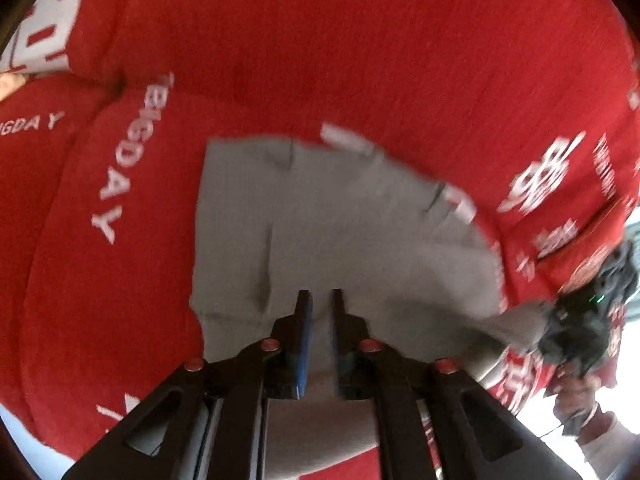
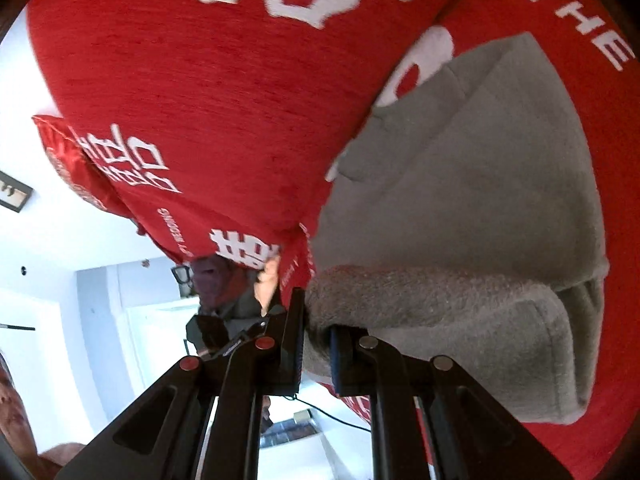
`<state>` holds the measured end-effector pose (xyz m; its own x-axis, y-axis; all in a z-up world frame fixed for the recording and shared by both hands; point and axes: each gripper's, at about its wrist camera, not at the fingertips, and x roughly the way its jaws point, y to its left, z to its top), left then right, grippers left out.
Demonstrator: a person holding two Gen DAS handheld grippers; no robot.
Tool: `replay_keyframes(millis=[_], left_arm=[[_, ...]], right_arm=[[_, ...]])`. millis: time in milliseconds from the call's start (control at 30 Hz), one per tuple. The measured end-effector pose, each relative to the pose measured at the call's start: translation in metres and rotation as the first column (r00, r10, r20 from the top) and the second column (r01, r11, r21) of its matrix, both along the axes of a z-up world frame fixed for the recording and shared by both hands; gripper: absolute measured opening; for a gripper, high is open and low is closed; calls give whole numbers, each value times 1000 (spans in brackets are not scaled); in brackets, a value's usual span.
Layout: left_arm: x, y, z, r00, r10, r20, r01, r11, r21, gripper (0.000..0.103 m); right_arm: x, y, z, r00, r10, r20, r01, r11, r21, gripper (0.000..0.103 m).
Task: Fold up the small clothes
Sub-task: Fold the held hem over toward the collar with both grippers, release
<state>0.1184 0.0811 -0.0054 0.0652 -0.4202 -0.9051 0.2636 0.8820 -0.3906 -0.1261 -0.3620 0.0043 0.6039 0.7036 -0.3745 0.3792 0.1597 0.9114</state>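
Grey garment (image 1: 340, 232) lies on the red printed bedcover (image 1: 320, 60) — the right hand-held gripper (image 2: 316, 332) is clamped on its fleecy edge, likely to carry the fold over. Left hand-held gripper (image 1: 320, 300) hovers above the cloth, fingers slightly apart, gripping nothing.

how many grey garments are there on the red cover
1. The grey garment lies on the red cover; the right gripper pinches its fuzzy edge. Others may be hidden.

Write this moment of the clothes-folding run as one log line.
left gripper: slightly open over grey garment | right gripper: shut on grey garment's fleecy edge, lifting it | surface: red printed cover
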Motion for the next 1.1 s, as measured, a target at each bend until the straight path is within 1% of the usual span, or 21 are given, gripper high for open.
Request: replay_keyframes(millis=[33,67,100,167,233,267,367,433,500,567,633,667,700,733,767,800,867,933,1000,1100], left_arm=[[-5,-1,-7,1000,-10,-8,11,999,39,54],[-9,-1,-11,1000,-17,-2,18,998,59,62],[-12,-3,-14,999,-39,-9,39,997,66,62],[-17,-7,-23,995,-79,-54,83,994,70,62],[-22,-12,-28,991,-116,-69,120,991,63,62],[-23,-18,-29,988,-141,-69,146,987,72,62],[-29,-40,-31,971,-233,-49,236,968,86,62],[-33,-54,-37,957,-284,-61,290,950,119,62],[-36,-58,-46,952,-295,-82,305,937,172,62],[-37,-54,-53,955,-275,-112,291,940,179,62],[-39,-52,-56,960,-255,-117,273,946,175,62],[-41,-53,-56,960,-258,-108,274,946,176,57],[-44,-56,-55,957,-276,-89,288,942,170,36],[-49,-60,-54,949,-305,-77,314,936,159,23],[-50,-62,-53,946,-316,-74,324,933,155,15],[-53,-63,-49,945,-322,-56,326,933,152,4],[-50,-58,-39,956,-293,-34,295,948,121,4],[-44,-44,-14,977,-214,14,212,975,70,4],[-37,-34,9,986,-151,64,149,988,33,4],[-22,-32,40,983,-105,150,105,994,11,4]], right_arm=[[-3,0,-4,1000,6,-7,-5,1000,15,11],[-6,0,-6,1000,8,-12,-8,1000,21,11],[-9,1,-8,1000,11,-21,-10,1000,28,11],[-19,3,-13,999,20,-37,-18,999,48,11],[-25,5,-17,998,26,-51,-23,998,61,11],[-28,5,-19,998,27,-57,-23,997,67,11],[-31,4,-21,998,18,-65,-13,997,78,11],[-32,4,-21,998,13,-64,-8,997,83,11],[-32,4,-20,998,19,-63,-14,997,81,11],[-32,5,-20,998,24,-62,-19,996,82,11],[-34,5,-21,998,23,-62,-18,996,86,11],[-36,5,-22,998,22,-64,-17,996,87,11],[-37,5,-23,998,21,-66,-15,996,89,11],[-37,6,-24,997,17,-70,-10,996,93,11],[-37,8,-24,997,14,-73,-7,996,93,11],[-37,8,-24,997,14,-75,-7,996,93,11],[-35,9,-20,997,13,-71,-6,996,90,11],[-32,8,-12,999,10,-53,-6,996,87,11],[-26,3,0,1000,2,-21,0,996,87,11],[-15,-4,12,1000,-17,20,15,996,92,11]])
